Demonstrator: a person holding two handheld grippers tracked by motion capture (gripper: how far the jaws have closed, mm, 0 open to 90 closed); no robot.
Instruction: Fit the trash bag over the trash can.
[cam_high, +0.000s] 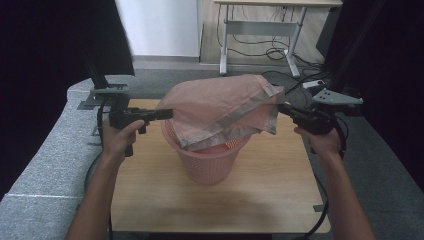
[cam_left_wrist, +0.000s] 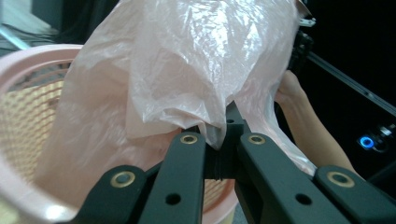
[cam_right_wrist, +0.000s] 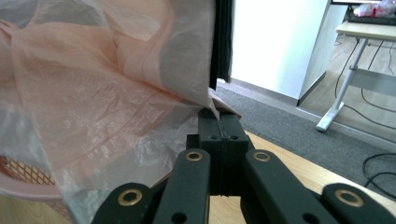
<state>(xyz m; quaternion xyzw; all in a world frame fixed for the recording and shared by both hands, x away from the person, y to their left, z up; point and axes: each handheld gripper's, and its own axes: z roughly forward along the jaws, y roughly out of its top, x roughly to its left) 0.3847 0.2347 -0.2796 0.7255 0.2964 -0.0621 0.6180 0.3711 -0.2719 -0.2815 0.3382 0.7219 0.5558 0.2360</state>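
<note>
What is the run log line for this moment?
left gripper: shut on plastic bag | right gripper: shut on plastic bag | bag stretched above pink basket

We looked down and forward from above the person's side onto the whole bench (cam_high: 260, 190), moderately far off. The left gripper view sat very close behind its jaws, facing across the basket (cam_left_wrist: 28, 60) toward the other hand (cam_left_wrist: 287, 88). The right gripper view, equally close, faced the far wall. All three shared the bag (cam_high: 220, 107) and basket.
</note>
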